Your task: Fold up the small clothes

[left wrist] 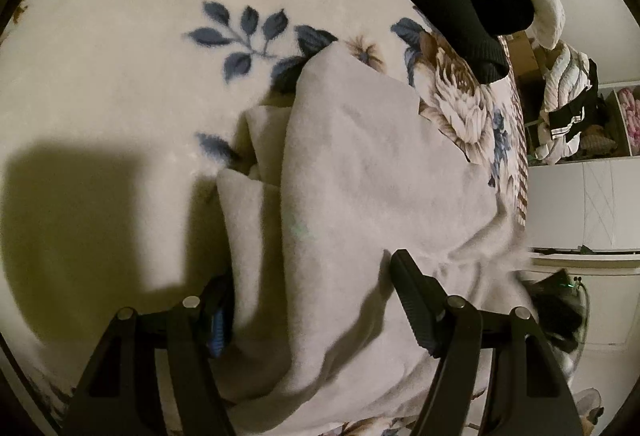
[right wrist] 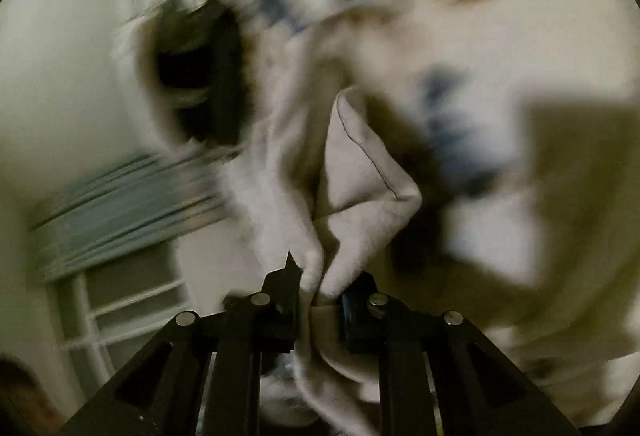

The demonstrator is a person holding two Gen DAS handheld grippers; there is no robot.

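One pale grey garment [left wrist: 360, 164], soft and rumpled, lies on one floral blanket [left wrist: 120, 36]. Left tongs [left wrist: 308, 300] spread around it; right tongs [right wrist: 320, 288] pinch its hem.

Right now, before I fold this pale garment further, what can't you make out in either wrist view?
- Right wrist view: motion blur smears everything beyond the pale garment pinched in the right gripper.
- Left wrist view: the garment drapes over the left gripper, hiding one finger; its lower hem is cut off by the frame edge.
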